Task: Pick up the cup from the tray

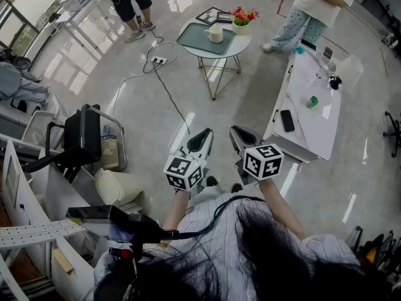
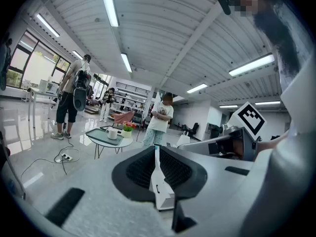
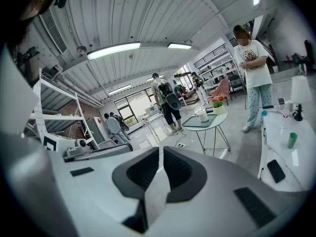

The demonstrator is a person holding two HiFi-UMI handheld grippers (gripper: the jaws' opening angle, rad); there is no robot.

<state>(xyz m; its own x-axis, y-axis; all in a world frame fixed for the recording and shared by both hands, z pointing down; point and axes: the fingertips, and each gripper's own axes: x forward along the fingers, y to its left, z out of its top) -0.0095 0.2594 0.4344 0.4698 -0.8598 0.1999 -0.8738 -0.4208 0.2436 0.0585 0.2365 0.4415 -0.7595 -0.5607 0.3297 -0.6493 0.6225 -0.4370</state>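
Glossy grey floor (image 1: 188, 93) lay between the operator and a round table (image 1: 229, 50) near the top of the head view. A green tray (image 1: 193, 38) covered the table's left half. The white cup (image 1: 215, 34) stood upright on the tray, toward its right side. A flower pot (image 1: 241, 25) stood off the tray, just beside it, at the table's far right edge.

The left gripper (image 1: 202, 135) and right gripper (image 1: 240, 132) were held side by side low in the middle of the head view. Both pointed toward the table and tilted slightly down. Both were well apart from the table, with open floor between them and it.

In the left gripper view the jaws stood together with nothing between them. The cup appeared far off, above and to the left of the jaw tips. In the right gripper view the jaws were likewise closed and empty. There the cup appeared far off, above and to the right of the tips. Neither gripper touched the cup, tray or table.

A white desk (image 1: 313, 105) stood to the right of the grippers, with a dark phone (image 1: 287, 120) near its left edge. A power strip (image 1: 158, 60) lay on the floor left of the table. One person (image 1: 316, 5) stood beyond the table's right side, and another (image 1: 135, 5) beyond its left.
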